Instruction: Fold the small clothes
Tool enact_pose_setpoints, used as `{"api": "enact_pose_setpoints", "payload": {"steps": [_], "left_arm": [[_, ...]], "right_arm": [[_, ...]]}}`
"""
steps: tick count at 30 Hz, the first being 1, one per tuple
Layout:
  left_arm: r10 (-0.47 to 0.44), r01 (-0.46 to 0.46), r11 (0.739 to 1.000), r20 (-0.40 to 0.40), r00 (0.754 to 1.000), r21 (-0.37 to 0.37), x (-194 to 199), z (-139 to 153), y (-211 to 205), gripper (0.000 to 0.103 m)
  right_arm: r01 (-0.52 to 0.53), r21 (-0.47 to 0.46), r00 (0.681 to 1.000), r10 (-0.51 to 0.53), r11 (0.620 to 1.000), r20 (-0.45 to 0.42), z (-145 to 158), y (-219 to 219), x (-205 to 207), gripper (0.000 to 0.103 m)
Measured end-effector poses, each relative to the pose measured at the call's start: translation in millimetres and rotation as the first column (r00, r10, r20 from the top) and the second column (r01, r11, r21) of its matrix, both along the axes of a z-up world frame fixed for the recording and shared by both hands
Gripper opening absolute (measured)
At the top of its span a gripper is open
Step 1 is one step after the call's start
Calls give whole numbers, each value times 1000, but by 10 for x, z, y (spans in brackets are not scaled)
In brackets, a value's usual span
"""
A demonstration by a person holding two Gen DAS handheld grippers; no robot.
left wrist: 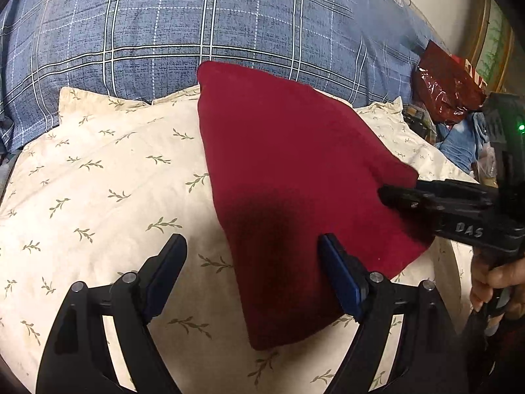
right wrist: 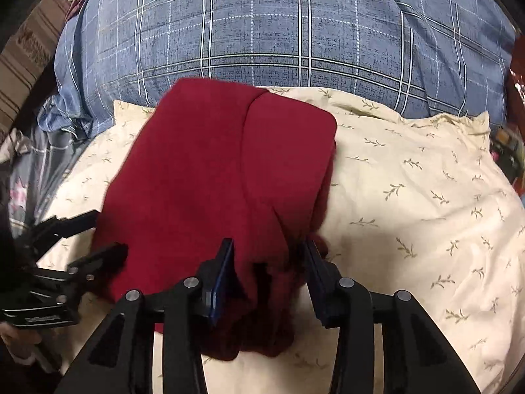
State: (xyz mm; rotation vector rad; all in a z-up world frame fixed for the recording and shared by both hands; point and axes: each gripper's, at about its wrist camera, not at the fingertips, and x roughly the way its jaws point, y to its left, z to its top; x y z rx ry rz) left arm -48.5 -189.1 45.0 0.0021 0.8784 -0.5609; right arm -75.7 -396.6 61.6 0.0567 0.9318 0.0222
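A dark red folded knit garment (left wrist: 288,177) lies on the cream leaf-print pillow (left wrist: 98,177). The left gripper (left wrist: 252,262) gapes wide over its near edge; the right gripper (right wrist: 270,262) straddles its corner, jaws apart.

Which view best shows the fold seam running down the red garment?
The right wrist view: the seam curves down the red garment toward the right gripper. The left wrist view shows only a smooth red surface, no seam.

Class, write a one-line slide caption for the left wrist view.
Open left gripper poised over folded dark red knit garment on leaf-print cream pillow.
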Motion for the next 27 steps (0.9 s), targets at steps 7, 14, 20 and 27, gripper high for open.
{"api": "enact_pose_setpoints", "payload": {"steps": [7,14,20,27], "left_arm": [[6,-6,1000,-13,1000,-16,38,-1,28,85],[18,-24,992,-50,999,-123,124,92,170,85],[28,-70,971,-183,983,-227,465,-13,250,85],[6,-71,956,-223,975,-285,705,-225,122,98]], "right_arm": [[62,32,989,-66,998,129,286,-45,18,47],[124,219,991,-131,968,21,-17,-424,259,60],[99,398,988,-137,912,67,-33,-693,349,82],[85,506,992,-120,859,37,-336,-723,619,84]]}}
